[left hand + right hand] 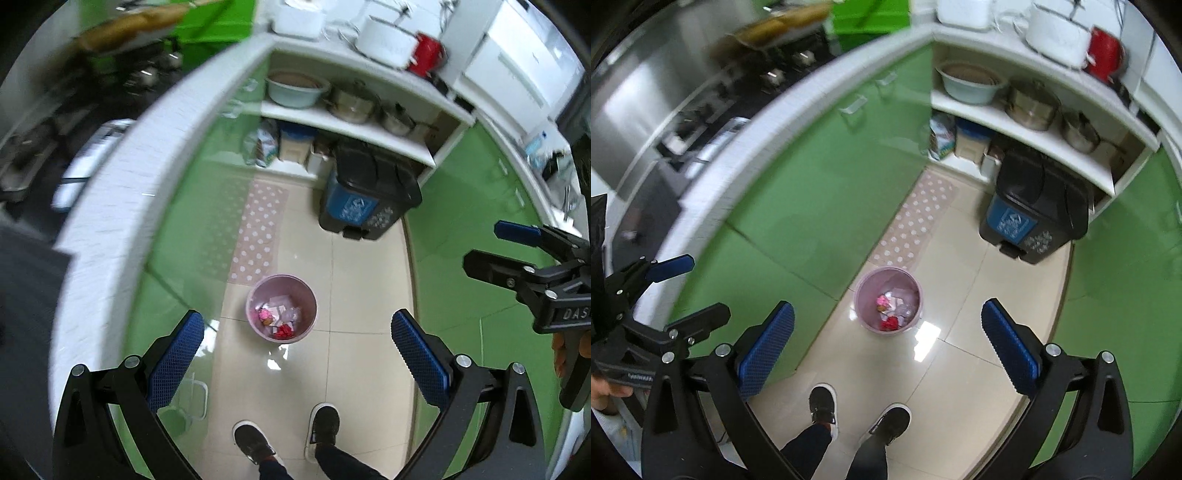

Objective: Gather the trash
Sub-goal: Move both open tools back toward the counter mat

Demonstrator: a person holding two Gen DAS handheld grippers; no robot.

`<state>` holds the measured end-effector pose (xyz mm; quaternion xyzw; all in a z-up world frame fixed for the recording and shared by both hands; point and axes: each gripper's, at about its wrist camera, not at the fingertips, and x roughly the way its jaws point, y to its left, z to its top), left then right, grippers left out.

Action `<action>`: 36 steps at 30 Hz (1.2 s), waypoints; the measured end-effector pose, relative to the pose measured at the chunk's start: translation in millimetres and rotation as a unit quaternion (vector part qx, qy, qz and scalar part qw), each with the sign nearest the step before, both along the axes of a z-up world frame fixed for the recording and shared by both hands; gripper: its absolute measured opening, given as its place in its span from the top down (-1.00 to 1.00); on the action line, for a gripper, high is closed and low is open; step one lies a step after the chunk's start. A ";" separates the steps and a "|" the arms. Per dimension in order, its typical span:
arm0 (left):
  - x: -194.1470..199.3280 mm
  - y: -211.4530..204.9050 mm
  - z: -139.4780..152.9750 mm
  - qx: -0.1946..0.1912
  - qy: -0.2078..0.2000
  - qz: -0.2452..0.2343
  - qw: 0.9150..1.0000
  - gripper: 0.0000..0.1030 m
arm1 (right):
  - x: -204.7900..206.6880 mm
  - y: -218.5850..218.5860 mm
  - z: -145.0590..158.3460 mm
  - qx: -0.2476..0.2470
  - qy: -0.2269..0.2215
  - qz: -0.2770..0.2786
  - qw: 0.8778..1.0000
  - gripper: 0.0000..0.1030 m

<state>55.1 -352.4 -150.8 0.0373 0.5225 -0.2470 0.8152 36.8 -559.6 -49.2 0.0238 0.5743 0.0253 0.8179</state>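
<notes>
Both grippers hang high above the kitchen floor and point steeply down, and nothing sits between the fingers of either one. The left gripper (297,354) has its jaws spread wide and empty; the right gripper (888,343) is spread just as wide and just as empty. The pink bin (281,307) stands on the pale tiles far below, and in each wrist view it falls in the gap between the two blue pads, a little nearer the left pad. Crumpled trash (277,320), pink, red and white, already lies inside it. The black pedal bin (369,192) stands farther ahead of the jaws, against the open shelves, well apart from the pink one. The person's shoes (286,434) sit just behind the pink bin, on the near side of the jaws.

Judging from this, the step in hand is a reach down for the pink bin, or a search for more loose trash. To do it well, each gripper should come down with its jaws kept wide, one on either side of the rim, and close only once the pads straddle the wall. The wall looks thin and may flex, so a gentle, level squeeze seems wise, lest the load tip out
</notes>
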 end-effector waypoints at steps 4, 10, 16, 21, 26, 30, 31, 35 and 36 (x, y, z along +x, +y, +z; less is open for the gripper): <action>-19.4 38.1 44.2 -0.002 -0.024 0.043 0.999 -0.89 | -8.6 34.6 47.6 0.017 -0.023 0.045 0.999 -0.94; -41.2 115.3 77.8 0.009 -0.047 0.137 0.989 -0.89 | -2.7 99.5 82.9 0.042 -0.045 0.124 0.990 -0.94; -54.0 195.2 98.0 0.028 -0.060 0.222 0.973 -0.89 | 11.6 177.1 95.9 0.063 -0.054 0.205 0.975 -0.94; -56.1 256.3 106.2 0.039 -0.061 0.261 0.962 -0.89 | 16.3 242.5 97.0 0.074 -0.059 0.260 0.961 -0.94; -52.7 300.8 100.0 0.037 -0.052 0.275 0.959 -0.89 | 21.5 298.5 85.9 0.071 -0.054 0.298 0.950 -0.94; -45.3 327.4 92.8 0.032 -0.045 0.277 0.959 -0.89 | 30.5 338.0 69.0 0.062 -0.044 0.320 0.944 -0.94; -43.2 330.6 91.3 0.032 -0.046 0.276 0.960 -0.89 | 33.7 348.4 63.9 0.061 -0.042 0.327 0.942 -0.94; -33.6 345.9 85.4 0.024 -0.040 0.284 0.958 -0.89 | 44.0 381.6 46.0 0.057 -0.032 0.350 0.935 -0.94; -31.5 348.5 84.1 0.023 -0.039 0.287 0.957 -0.89 | 47.5 390.6 40.3 0.055 -0.029 0.358 0.931 -0.94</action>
